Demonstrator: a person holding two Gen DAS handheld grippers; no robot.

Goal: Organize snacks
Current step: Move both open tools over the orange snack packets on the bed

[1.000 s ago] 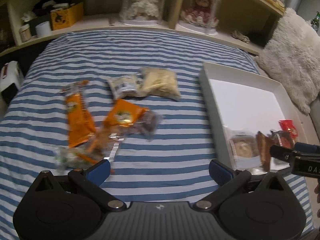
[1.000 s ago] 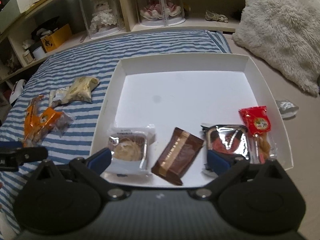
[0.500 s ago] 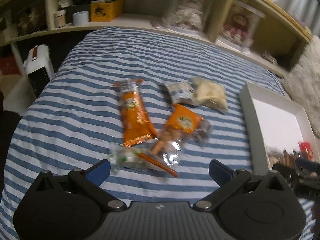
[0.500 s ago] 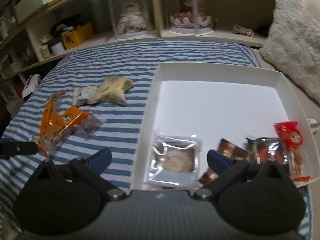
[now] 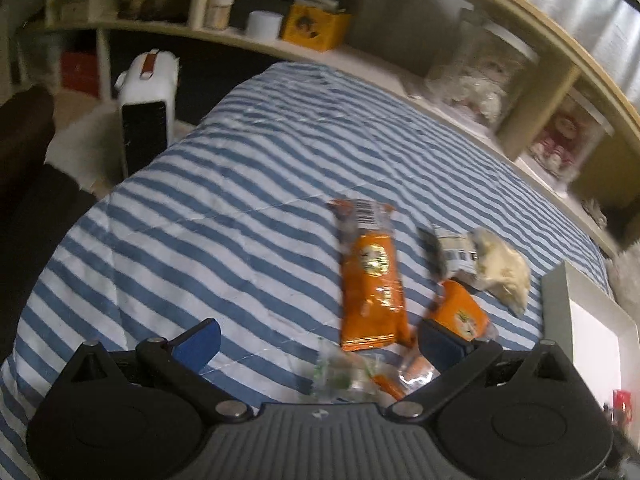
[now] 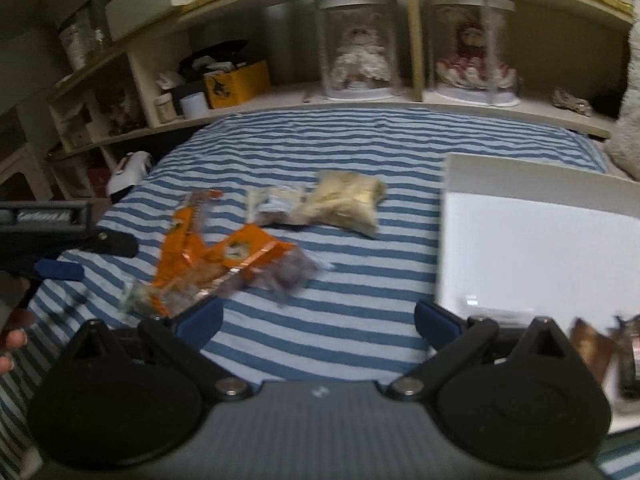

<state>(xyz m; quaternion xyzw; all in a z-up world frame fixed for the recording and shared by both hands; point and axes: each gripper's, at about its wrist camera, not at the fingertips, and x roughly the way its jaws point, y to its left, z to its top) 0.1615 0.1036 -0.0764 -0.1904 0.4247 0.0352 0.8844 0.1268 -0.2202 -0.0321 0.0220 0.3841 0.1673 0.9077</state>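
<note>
1. My right camera shows the white tray (image 6: 532,240) at 3 o'clock on the striped bedspread (image 6: 320,148), its floor mostly bare; a brown wrapper (image 6: 588,350) and a clear packet lie blurred at its near edge.
2. My left camera catches only the tray's corner (image 5: 588,320), with a red packet (image 5: 622,404) at 4 o'clock.
3. The loose snacks sit outside the tray: a long orange pack (image 5: 372,280), a smaller orange pack (image 5: 460,312), a pale bag (image 5: 500,268) touching a grey-white packet (image 5: 452,252), and a clear green-flecked packet (image 5: 344,376).
4. My left gripper (image 5: 318,340) is spread wide over the clear packet, gripping nothing.
5. My right gripper (image 6: 318,318) is likewise released above bare bedspread.
6. Only the right view shows two dolls in clear cases (image 6: 360,48); only the left shows a white heater (image 5: 146,108) at 10 o'clock.
</note>
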